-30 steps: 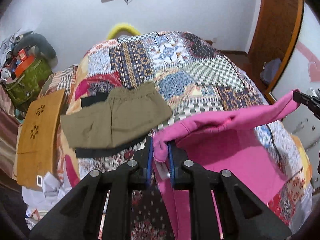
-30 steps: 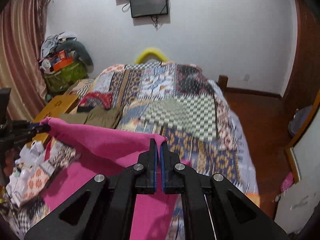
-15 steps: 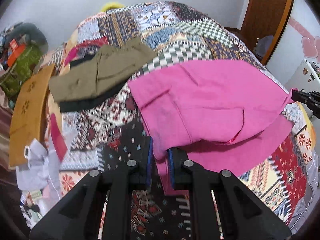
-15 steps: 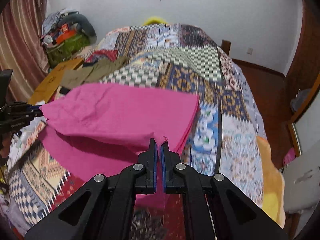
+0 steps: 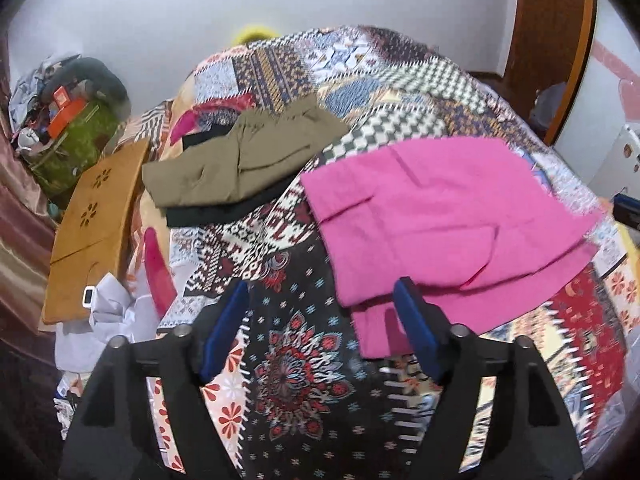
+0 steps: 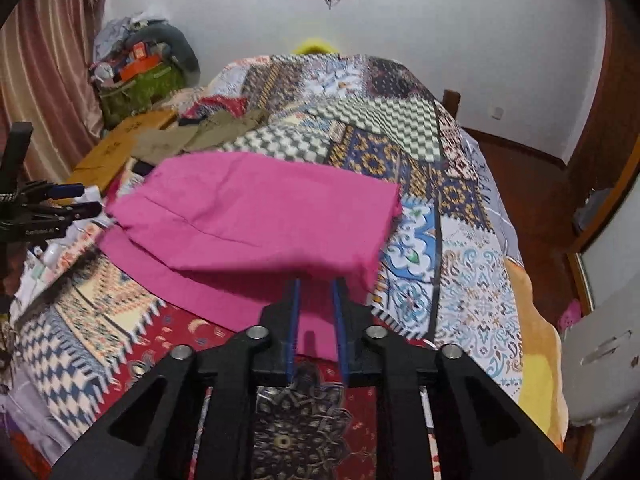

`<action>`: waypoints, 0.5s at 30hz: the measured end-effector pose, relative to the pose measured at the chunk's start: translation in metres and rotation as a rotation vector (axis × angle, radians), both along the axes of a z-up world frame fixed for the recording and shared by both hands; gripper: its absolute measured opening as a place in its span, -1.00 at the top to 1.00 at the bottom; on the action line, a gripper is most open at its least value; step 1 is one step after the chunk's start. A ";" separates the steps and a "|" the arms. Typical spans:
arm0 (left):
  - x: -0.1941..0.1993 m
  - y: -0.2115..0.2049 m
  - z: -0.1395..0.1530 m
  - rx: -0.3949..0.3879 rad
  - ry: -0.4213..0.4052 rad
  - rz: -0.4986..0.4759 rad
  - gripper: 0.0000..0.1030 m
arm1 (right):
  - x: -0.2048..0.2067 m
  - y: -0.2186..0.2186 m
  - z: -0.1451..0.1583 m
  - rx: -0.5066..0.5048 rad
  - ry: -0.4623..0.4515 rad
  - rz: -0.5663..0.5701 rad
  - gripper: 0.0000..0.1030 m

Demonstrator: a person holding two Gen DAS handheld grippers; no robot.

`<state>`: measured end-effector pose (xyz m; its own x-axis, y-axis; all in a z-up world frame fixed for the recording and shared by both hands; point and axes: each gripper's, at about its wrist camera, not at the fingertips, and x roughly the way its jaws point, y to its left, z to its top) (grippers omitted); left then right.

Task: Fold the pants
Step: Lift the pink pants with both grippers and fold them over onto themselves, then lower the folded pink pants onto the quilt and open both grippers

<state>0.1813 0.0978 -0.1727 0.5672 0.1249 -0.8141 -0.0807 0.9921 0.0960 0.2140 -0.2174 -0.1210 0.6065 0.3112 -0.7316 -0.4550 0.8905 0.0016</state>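
The pink pants (image 5: 440,216) lie folded over on the patchwork bed cover, also seen in the right wrist view (image 6: 256,220). My left gripper (image 5: 320,292) is wide open and empty, just left of the pants' near left corner. My right gripper (image 6: 316,284) is partly open at the near edge of the pants, with pink cloth showing between its blue pads (image 6: 294,320) but not pinched. The left gripper also shows at the left edge of the right wrist view (image 6: 80,200).
Folded olive shorts (image 5: 240,160) lie on a black garment at the bed's back left. A wooden board (image 5: 96,216) and a green bag (image 5: 76,144) sit beyond the left edge. White cloth (image 5: 100,320) lies by the near left. A door (image 5: 548,40) stands at right.
Both grippers have opened and let go of the pink pants, which have dropped flat onto the bed in a fold. Both grippers have pulled back slightly.
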 end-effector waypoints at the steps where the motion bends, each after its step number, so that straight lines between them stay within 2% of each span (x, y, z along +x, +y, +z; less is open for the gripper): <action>1: 0.000 -0.003 0.005 -0.006 -0.008 -0.005 -0.57 | -0.002 0.002 0.004 0.011 -0.013 0.004 0.60; 6: 0.005 -0.027 0.008 0.018 -0.006 -0.079 -0.75 | -0.008 0.010 0.020 0.064 -0.063 0.013 0.18; 9: 0.011 -0.035 -0.002 0.000 0.039 -0.096 -0.83 | -0.007 0.020 0.019 0.072 -0.040 0.050 -0.02; 11: 0.017 -0.041 -0.016 -0.008 0.084 -0.117 -0.83 | -0.007 0.028 0.013 0.051 -0.032 0.066 -0.22; 15: 0.025 -0.052 -0.038 0.037 0.136 -0.140 -0.83 | -0.005 0.043 -0.007 0.028 0.014 0.101 -0.24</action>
